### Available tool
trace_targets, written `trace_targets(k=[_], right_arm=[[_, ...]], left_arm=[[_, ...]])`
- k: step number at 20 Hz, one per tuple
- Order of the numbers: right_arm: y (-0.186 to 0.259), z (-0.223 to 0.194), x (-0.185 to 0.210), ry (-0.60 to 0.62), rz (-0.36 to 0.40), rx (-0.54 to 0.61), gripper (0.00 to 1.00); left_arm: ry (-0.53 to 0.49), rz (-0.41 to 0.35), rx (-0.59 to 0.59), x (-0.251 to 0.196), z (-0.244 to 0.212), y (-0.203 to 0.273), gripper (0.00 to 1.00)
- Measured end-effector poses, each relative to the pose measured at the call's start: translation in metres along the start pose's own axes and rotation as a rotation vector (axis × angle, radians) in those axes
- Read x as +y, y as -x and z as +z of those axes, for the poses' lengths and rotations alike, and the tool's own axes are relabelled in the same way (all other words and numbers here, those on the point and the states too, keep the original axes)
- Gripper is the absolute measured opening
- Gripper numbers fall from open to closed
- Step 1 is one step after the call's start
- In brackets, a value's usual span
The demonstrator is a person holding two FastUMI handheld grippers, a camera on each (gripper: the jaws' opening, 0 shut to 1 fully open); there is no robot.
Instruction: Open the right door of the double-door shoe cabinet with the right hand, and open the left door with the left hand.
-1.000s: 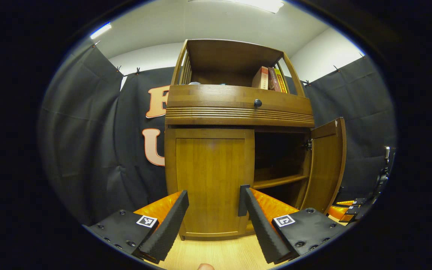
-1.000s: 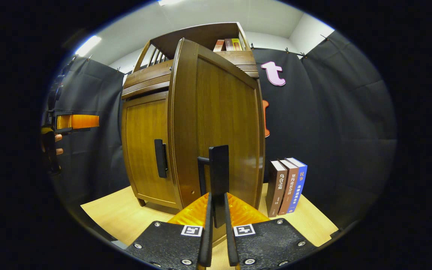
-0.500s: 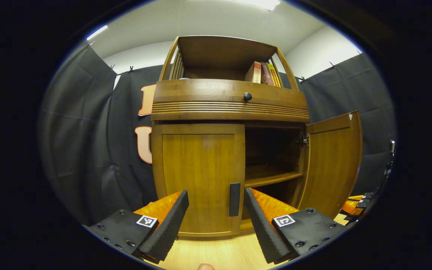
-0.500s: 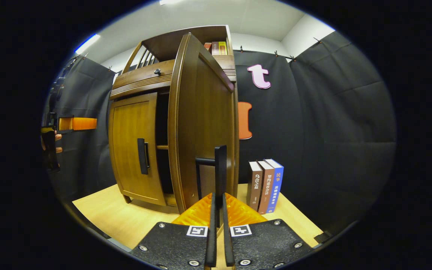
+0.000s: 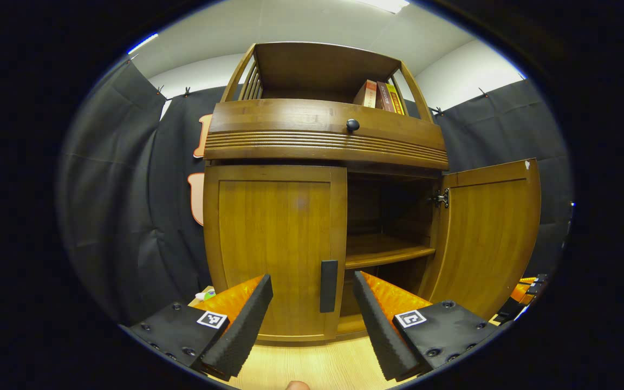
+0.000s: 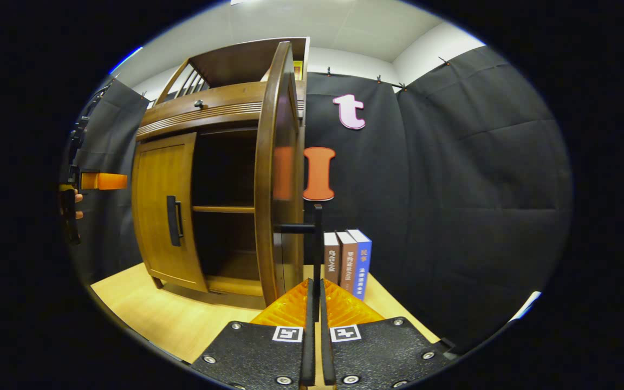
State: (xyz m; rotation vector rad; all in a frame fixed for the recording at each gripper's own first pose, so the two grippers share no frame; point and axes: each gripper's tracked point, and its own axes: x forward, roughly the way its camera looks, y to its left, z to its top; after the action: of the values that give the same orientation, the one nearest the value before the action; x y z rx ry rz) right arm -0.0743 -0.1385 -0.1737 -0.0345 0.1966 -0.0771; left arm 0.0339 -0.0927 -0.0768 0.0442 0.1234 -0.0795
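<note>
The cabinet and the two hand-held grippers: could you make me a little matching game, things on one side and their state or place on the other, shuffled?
Things:
1. Right door
2. Left door
3. Left hand-held gripper
4. Three books

States or places:
A. closed
B. standing upright on the floor beside the cabinet
C. swung open, its handle clamped by the right hand-held gripper
D. fingers spread, in front of a door handle without touching it

Pairs: 1-C, 2-A, 3-D, 4-B
</note>
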Motion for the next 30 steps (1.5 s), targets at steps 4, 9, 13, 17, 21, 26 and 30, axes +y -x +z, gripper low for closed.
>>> trace_targets(k=[4, 9, 13, 17, 21, 26, 30], right_arm=[[0.017, 0.023, -0.043, -0.015, -0.104, -0.059, 0.0], [0.029, 0.036, -0.057, -0.002, -0.131, -0.071, 0.1], [0.028, 0.045, -0.059, 0.004, -0.133, -0.081, 0.17], [0.027, 0.059, -0.061, 0.0, -0.135, -0.098, 0.4], [0.026, 0.066, -0.063, -0.002, -0.139, -0.108, 0.77], [0.028, 0.077, -0.067, -0.018, -0.152, -0.13, 0.88], [0.032, 0.083, -0.069, -0.01, -0.166, -0.144, 0.91]], left_arm=[[-0.003, -0.013, 0.008, -0.009, -0.004, -0.013, 0.96], [-0.031, 0.017, -0.001, -0.011, -0.009, -0.039, 0.95], [-0.044, 0.038, 0.013, -0.012, -0.025, -0.062, 0.96], [-0.039, 0.041, 0.036, -0.008, -0.037, -0.08, 0.97], [-0.028, 0.027, 0.06, -0.007, -0.051, -0.111, 0.96], [-0.005, 0.014, 0.085, -0.008, -0.069, -0.142, 0.93], [0.004, 0.012, 0.094, -0.009, -0.077, -0.16, 0.81]])
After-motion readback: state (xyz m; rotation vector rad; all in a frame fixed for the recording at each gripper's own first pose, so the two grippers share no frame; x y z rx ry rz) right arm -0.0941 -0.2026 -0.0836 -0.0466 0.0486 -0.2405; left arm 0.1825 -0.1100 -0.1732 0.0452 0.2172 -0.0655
